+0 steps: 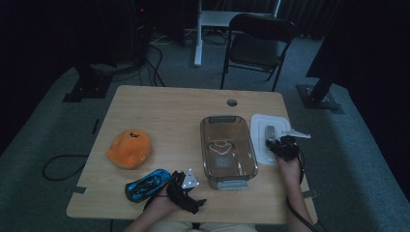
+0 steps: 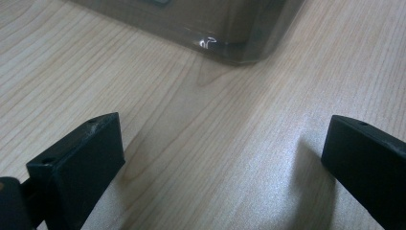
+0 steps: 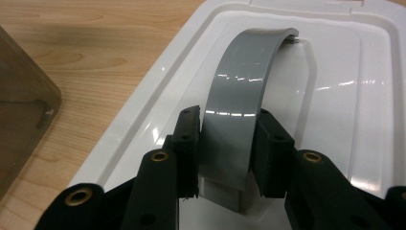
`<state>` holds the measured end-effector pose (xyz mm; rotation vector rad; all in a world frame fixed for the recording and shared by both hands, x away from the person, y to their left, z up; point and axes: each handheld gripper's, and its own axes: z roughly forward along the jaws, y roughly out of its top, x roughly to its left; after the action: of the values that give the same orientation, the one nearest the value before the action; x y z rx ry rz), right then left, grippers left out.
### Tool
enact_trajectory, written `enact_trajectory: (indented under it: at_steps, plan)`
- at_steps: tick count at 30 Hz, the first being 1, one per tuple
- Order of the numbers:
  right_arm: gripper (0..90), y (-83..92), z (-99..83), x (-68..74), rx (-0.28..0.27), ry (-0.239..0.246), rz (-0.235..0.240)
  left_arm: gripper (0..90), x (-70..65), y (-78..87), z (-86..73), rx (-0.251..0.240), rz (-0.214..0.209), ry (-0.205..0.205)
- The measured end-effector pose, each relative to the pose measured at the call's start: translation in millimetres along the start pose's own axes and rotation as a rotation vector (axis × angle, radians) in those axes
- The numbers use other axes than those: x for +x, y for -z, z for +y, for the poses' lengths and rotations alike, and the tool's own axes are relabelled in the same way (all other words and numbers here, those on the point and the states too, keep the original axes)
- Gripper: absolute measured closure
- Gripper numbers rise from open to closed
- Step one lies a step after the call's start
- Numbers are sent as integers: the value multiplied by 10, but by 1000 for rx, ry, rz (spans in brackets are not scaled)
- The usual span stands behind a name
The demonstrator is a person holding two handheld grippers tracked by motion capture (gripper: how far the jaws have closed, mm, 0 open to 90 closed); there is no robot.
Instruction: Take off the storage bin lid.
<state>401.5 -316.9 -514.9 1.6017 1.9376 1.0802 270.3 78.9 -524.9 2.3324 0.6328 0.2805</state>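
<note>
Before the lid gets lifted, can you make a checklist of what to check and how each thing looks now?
1. Right hand-held gripper shut on the grey handle of the white lid: ok.
2. Handle centred between the jaws: ok.
3. Lid flat on the table, beside the clear container: ok.
4. Container free of things inside: cannot tell.
5. Left hand-held gripper open, holding nothing, apart from the container: ok.
6. Orange plush and blue toy car away from the lid: ok.

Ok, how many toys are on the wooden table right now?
2: an orange plush toy near the left edge, and a blue toy car at the front edge, beside the left gripper. None seems hidden.
</note>
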Motion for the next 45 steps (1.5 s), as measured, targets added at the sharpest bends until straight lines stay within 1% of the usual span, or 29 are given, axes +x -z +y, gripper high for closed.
enact_trajectory:
  at_steps: [2,4,5,7,10,12,13,15,16,17,20,21,24,27,28,29,31,34,35,40,45]
  plan:
    - [657,-8,4,0,1,3,-2,13,-1,-1,0,0,0,1]
    - [597,-22,9,8,16,14,-9,13,-2,-2,3,0,1,1]
    - [582,-21,12,11,19,15,-10,13,-2,-4,4,0,1,1]
    - [527,13,19,18,9,17,-8,13,-1,-7,8,0,-2,-2]
    - [465,87,42,22,-10,19,-29,13,-5,-14,13,-2,-7,-3]
    - [385,133,64,13,-15,17,-42,13,-9,-16,18,0,-6,-4]
    - [367,158,73,7,-18,17,-43,13,-11,-17,20,1,-5,-4]
    - [301,210,89,2,-28,8,-50,13,-21,-9,32,7,-1,-7]
    - [246,237,94,-5,-29,3,-39,13,-27,2,40,9,-5,-12]
    - [200,262,93,-7,-31,11,-17,13,-34,16,51,7,-6,-10]
    - [196,307,93,-3,-41,17,-25,13,-28,60,78,-1,-12,-8]
    - [187,347,88,7,-45,29,-28,13,-13,109,108,-8,-5,-1]
    - [174,388,80,38,-56,54,-37,13,21,206,159,-30,-4,26]
    - [168,430,81,72,-59,73,-34,13,83,297,214,-38,30,48]
    - [168,430,81,72,-59,73,-34,13,83,297,214,-38,30,48]
    - [168,444,81,85,-64,77,-27,13,149,343,254,-39,51,57]
    - [158,482,87,133,-70,93,-17,13,219,377,295,-35,83,66]
    - [140,520,90,196,-81,110,-9,13,321,401,344,-34,117,71]
    - [140,531,88,214,-85,113,-6,13,373,408,364,-29,126,73]
    - [137,603,73,333,-95,143,0,13,575,417,447,-26,154,85]
    - [137,631,15,421,-80,166,18,13,783,374,528,-34,178,111]
